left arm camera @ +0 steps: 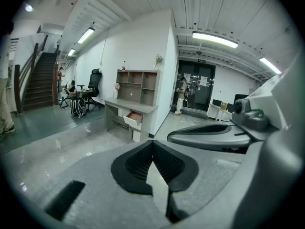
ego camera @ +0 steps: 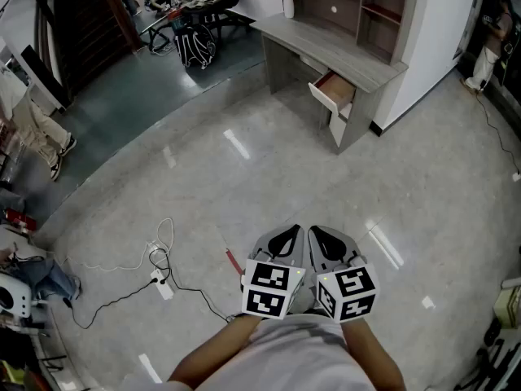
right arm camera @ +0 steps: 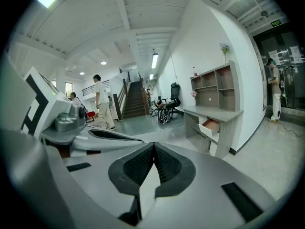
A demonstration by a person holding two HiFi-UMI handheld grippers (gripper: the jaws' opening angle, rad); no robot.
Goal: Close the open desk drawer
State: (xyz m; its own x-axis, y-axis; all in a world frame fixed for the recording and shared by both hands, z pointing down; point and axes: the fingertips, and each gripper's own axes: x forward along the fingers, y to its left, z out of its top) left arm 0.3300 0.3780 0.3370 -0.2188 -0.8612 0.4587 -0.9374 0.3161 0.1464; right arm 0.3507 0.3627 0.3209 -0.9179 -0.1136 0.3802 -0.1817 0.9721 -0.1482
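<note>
Drawer, white-fronted with a reddish-brown wooden inside (ego camera: 334,90), stands pulled out from under the top of the grey wooden table (ego camera: 350,55), at the table's end nearest the white wall (ego camera: 423,47).

Both claws are well apart from the table, across the polished grey floor (ego camera: 269,169). They are side by side and aimed roughly toward the table.

Left claw (ego camera: 285,236): jaws together at the tips, nothing between them.
Right claw (ego camera: 326,236): jaws together, likewise empty.

Judgement: step in hand is the approach; closing not yet begun.

To do it well:
- walk in facing the drawer front squarely, not from the table's side;
- keep the jaws together, since a blunt tip pushes better;
- set the tip on the middle of the front;
- push straight into the table so the drawer does not skew;
- stop when the front sits flush.
</note>
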